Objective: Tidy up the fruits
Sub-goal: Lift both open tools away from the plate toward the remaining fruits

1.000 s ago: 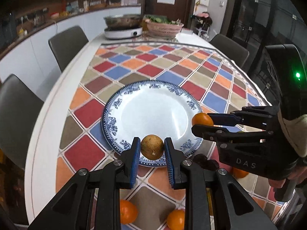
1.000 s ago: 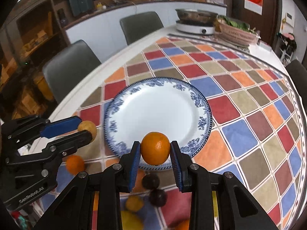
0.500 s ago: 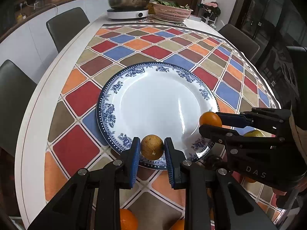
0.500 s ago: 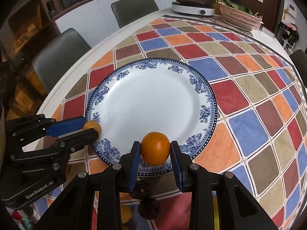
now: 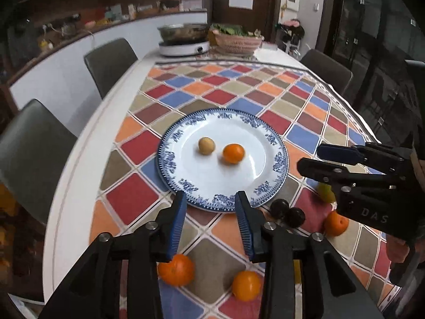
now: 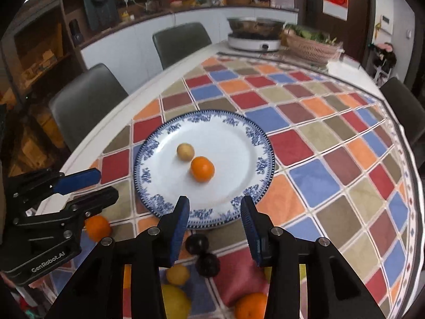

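Both fruits have left the jaws, which have just been opening: left gripper [image 5: 209, 207] and right gripper [image 6: 215, 211] hang released, empty. Brown fruit [image 5: 206, 145] and orange [image 5: 233, 153] sit mid-plate [image 5: 276, 164]. Next, withdraw clear before reaching for the loose oranges [image 5: 176, 269] nearby.

The left claw [image 5: 209, 223] no longer grips the brown fruit [image 5: 206, 145], which now lies loose on the plate [image 5: 276, 159]. The right claw [image 6: 215, 223] has let go of the orange [image 6: 202, 168], now just beside the brown fruit. Both claws' jaws have just been opening, nothing between them, and both sit back off the plate's near rim.
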Available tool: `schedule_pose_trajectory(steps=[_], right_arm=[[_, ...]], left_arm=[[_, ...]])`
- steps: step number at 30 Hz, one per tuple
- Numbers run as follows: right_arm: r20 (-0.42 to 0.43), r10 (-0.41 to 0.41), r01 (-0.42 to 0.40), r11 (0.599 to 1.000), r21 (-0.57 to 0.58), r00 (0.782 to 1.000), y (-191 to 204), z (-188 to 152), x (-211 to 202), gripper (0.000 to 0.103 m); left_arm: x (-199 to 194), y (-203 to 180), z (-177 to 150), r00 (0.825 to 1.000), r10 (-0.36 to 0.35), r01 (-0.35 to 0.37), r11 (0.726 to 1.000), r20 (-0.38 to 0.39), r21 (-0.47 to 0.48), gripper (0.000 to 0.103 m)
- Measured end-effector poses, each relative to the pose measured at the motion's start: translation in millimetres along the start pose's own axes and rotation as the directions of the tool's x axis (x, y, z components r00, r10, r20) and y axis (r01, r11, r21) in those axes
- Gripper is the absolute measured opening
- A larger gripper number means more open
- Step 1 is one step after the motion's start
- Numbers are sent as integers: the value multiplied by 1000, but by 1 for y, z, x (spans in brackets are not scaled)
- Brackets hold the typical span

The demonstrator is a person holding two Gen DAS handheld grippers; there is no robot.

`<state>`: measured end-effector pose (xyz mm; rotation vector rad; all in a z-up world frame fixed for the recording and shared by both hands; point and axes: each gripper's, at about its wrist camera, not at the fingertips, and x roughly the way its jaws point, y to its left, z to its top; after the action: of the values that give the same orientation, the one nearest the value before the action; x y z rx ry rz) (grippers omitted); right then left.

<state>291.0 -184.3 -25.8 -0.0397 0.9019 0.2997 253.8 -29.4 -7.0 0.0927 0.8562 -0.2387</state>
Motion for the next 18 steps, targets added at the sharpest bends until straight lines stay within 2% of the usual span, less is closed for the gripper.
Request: schedule_pose_trajectory(steps=[4,8,11,15,18], right_arm=[[59,-22,22,1000,-2,998,5,-11,-27,41],[117,-45,44,999,17,992,11,-24,-52,53],[145,-62,60,998,16,987,15,-34,-65,53],[176,-79,77,997,16,981,20,-47,-79,67],[201,-94,93,996,14,975,22,-59,-90,67]], left_arm=[[-30,-2,-11,997,40,-39,999,70,-15,41],[-55,-4,-23,991,61,-56,997,117,-49,50],[-71,-3,-34,986,78,-68,995,147,-74,59],[-86,-8,-45,980,80,-67,994,180,-81,63],[-94,-15,-54,974,114,-104,993,198,-60,70]])
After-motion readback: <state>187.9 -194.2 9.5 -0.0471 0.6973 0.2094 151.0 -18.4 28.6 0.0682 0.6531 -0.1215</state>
